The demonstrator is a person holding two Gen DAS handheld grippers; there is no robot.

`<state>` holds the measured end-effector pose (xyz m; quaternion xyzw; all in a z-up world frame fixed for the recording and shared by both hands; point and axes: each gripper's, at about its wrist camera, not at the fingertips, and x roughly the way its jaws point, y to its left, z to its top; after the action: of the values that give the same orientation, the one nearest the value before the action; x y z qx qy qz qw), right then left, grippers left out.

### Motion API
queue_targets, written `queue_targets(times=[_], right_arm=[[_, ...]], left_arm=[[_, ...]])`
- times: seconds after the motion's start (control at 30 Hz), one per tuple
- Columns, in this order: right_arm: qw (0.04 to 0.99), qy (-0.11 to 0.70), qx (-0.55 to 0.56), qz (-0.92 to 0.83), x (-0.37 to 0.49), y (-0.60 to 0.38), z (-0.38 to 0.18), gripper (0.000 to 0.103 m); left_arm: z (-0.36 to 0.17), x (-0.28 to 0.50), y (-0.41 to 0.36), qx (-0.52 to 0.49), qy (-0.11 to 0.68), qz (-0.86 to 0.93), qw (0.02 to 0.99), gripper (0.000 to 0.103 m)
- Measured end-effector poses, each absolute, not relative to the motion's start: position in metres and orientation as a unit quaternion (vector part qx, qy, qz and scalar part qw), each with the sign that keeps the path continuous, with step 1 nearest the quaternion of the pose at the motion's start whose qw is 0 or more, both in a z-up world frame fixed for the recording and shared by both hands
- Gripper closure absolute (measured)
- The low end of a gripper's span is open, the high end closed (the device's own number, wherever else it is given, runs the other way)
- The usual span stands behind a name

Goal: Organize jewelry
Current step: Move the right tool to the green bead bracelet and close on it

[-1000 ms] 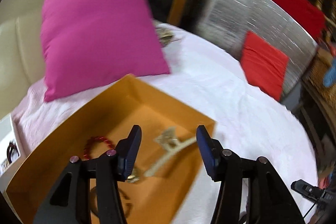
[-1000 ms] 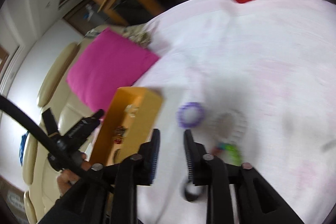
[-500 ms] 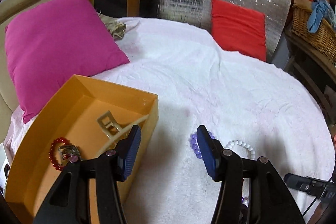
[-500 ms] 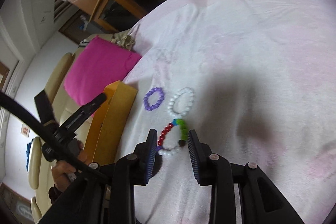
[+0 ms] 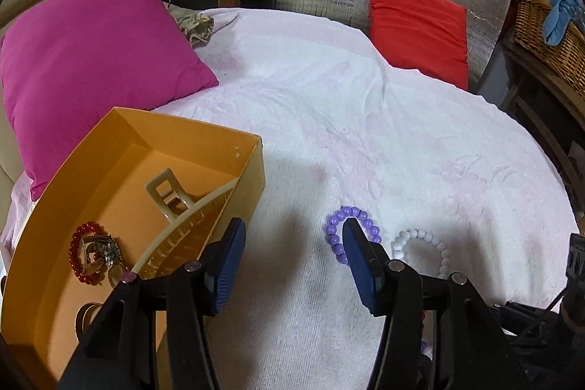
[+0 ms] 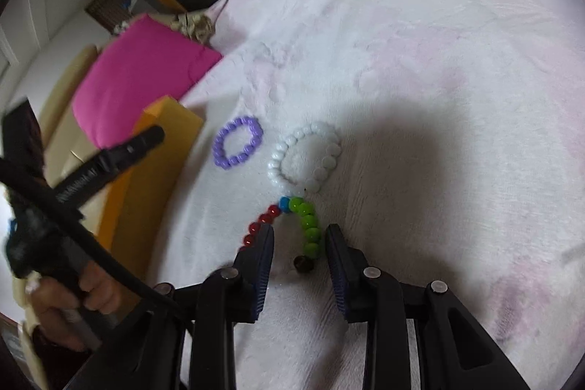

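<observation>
Where white cloth (image 5: 365,119) covers the table beside a pink cushion (image 5: 84,61), both claws (image 5: 290,243) (image 6: 299,240) gape empty.

The left gripper (image 5: 290,258) points forward and down, its jaws standing wide apart with nothing between the blue ribbed pads. The right gripper (image 6: 298,258) also tilts down, low over the surface, its jaws parted more narrowly and pressing on nothing; whether its tips touch the surface is hard to tell. In the right wrist view, the person's left hand (image 6: 78,298) wraps around the handle of its gripper, fingers (image 6: 98,293) curled tight.
</observation>
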<state>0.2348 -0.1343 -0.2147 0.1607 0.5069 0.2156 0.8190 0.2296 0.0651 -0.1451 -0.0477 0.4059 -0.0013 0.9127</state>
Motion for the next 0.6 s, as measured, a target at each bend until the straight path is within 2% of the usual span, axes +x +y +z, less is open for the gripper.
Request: queue_targets(times=[0.13,0.47,0.6], right_arm=[[0.834,0.508,0.090,0.197,0.229,-0.126,-0.211,0.092],[0.850,0.490,0.152,0.121,0.225,-0.199,-0.184,0.092],[0.836,0.511,0.188,0.067,0.228,-0.236,-0.192,0.092]], left_arm=[[-0.148,0.231,0.063,-0.047,0.412,-0.006,0.910,0.047],[-0.155,0.235,0.028,-0.031,0.425,-0.058,0.903,0.047],[-0.160,0.237,0.003,-0.022,0.431,-0.093,0.897,0.047]])
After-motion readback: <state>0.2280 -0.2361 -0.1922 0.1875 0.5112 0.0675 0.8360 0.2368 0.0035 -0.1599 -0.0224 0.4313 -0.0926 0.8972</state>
